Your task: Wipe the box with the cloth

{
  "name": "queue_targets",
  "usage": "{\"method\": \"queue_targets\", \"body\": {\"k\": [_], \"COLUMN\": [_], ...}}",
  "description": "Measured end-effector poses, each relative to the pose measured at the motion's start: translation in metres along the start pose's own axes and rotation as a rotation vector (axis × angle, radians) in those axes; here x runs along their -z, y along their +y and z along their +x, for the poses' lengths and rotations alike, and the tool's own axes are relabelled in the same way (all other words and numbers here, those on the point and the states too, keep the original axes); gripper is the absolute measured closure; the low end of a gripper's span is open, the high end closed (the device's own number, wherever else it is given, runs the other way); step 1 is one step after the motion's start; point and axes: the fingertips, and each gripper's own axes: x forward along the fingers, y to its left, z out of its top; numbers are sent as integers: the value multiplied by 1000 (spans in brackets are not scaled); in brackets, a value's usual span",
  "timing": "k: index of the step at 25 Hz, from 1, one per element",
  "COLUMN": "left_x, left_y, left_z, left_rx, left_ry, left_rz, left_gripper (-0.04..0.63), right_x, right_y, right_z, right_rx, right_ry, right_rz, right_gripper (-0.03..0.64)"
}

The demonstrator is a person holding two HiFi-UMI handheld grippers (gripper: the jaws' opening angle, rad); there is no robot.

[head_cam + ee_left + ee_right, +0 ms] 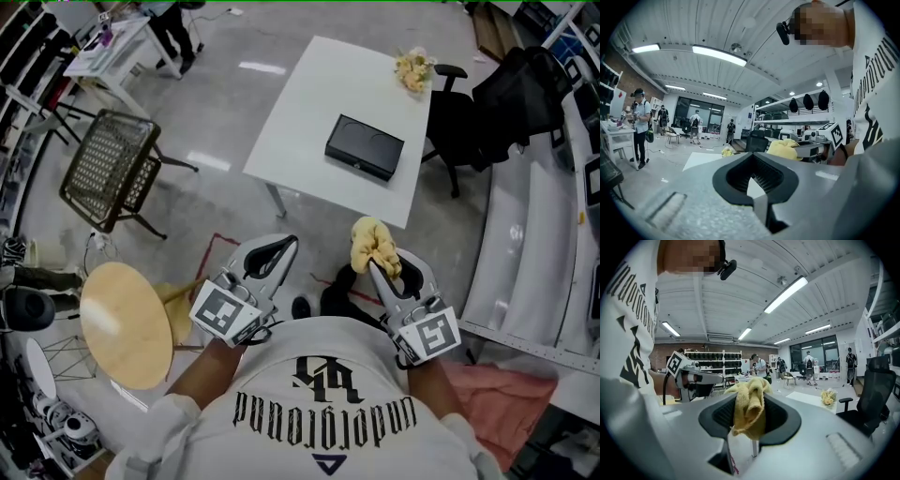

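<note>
Box (365, 147), black and flat, is seen lying on the white table (309, 103), toward the table's right half and somewhat nearer its near edge than its far one. It is touched by nothing and lies well apart from both grippers, which are held side by side close to the person's chest, on the near side of the table.

The yellow cloth (375, 246) is pinched in the right gripper (375, 267). In the right gripper view the cloth (749, 411) is seen bunched between the two dark pads, rising above them in folds and hanging a little below. It is held in the air, clear of the table and the box.

The left gripper (286, 246) is held to the left of the right one, apart from it. Its jaws are pressed together with nothing between them; in the left gripper view only the pale table top shows through the dark hollow of the pads (761, 180).

A second yellow bundle (413, 70) is seen at the far right corner of the table, well apart from the box. A black office chair (459, 122) stands just beside the table's right edge. To the left, on the grey floor, a dark mesh chair (108, 169) stands, and nearer, a round wooden stool (127, 323).
</note>
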Motion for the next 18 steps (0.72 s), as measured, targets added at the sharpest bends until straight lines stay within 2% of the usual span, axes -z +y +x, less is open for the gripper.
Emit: {"method": "queue_targets", "body": {"k": [7,18], "left_x": [7,-2], "left_y": [21,30], "left_z": [65,174], "left_rx": [-10,-2], "left_ry": [30,50], "left_rz": [-20,-4], "left_gripper": [588,588], "right_x": [7,8], "right_y": [-70,-188], "right_z": [19,14], "right_rx": [-6,34], "right_ry": [6,-5], "right_rz": [10,14], "right_gripper": [495,495]}}
